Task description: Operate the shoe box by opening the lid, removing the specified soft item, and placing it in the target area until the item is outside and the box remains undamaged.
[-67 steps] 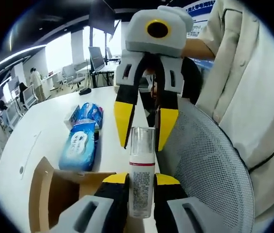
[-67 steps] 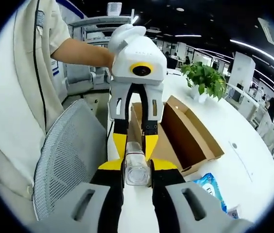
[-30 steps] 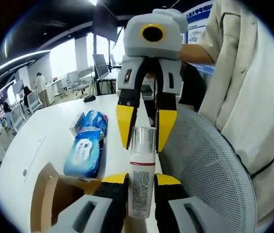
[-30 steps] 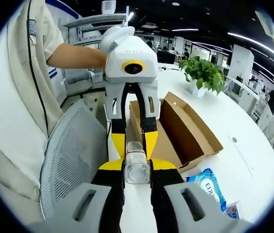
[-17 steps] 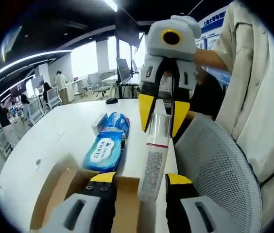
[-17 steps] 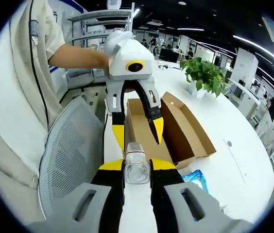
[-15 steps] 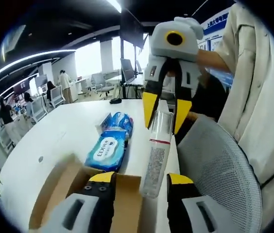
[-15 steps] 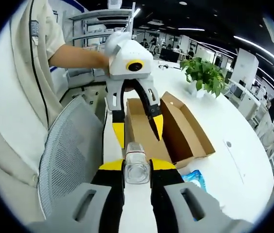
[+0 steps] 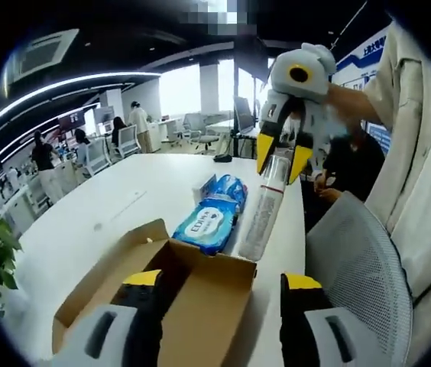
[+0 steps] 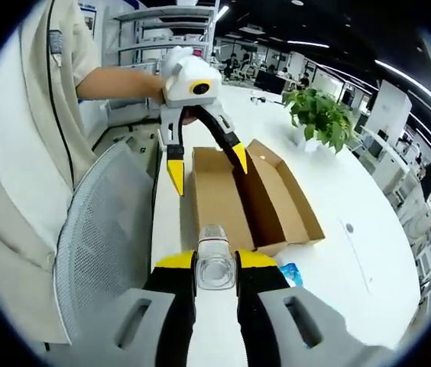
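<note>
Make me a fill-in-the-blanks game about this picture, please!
1. The right tool is shut on a clear ____.
2. The left tool has its jaws ____.
3. The cardboard shoe box on the white table has its lid ____.
4. The wet wipes pack next to the box is coloured ____.

Missing words: bottle, open, open, blue

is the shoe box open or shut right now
Open. In the right gripper view the shoe box shows its bare interior with the lid folded back; the left gripper hangs above it, fingers spread.

The blue wipes pack (image 9: 207,225) reads "EDHA" (letters small, uncertain)
</note>
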{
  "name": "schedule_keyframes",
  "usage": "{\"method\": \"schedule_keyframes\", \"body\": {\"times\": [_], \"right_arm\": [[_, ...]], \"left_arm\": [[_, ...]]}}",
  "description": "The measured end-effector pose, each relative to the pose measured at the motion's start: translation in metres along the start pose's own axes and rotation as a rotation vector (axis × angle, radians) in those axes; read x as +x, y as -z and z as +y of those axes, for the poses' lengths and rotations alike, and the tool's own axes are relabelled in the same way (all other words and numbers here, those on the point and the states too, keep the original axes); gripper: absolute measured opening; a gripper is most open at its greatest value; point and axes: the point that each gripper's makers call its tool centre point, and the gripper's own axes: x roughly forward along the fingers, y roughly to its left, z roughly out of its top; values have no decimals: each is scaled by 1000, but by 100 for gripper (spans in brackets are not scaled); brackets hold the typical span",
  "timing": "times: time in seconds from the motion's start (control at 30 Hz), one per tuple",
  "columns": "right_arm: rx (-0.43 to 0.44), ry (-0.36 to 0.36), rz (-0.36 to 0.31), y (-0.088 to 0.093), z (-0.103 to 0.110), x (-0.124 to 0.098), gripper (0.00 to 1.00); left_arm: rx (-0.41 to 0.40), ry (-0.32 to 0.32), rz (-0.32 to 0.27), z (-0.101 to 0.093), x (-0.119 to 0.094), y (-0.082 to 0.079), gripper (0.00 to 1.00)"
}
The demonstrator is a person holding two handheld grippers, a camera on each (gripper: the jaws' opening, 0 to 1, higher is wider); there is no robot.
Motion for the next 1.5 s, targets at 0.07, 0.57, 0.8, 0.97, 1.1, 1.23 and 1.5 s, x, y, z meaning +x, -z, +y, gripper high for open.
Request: {"method": "schedule_keyframes", "body": {"times": [0.07,0.57,0.8,0.97,1.1,1.23,1.5], "right_arm": [[-2,4,8,2,-5,-3,16],[-38,26,90,20,-50,-22,16],[-52,21,127,27,-68,-26,16],[-73,23,156,30,-82,-28,16],[-83,27,175,32,-94,-30,16],[-88,30,202,37,-106,-31,16],[-85,24,255,48,-134,-26,16]], "left_arm": [[-17,-25,-8,3,-5,1,63],[-131,-190,-40,23,-36,18,71],[-169,-256,-57,33,-47,23,79],[-173,-294,-58,36,-55,29,79],[-187,-318,-62,38,-61,34,82],[-199,-339,-53,36,-66,39,82],[-226,-395,-67,39,-79,46,89]]}}
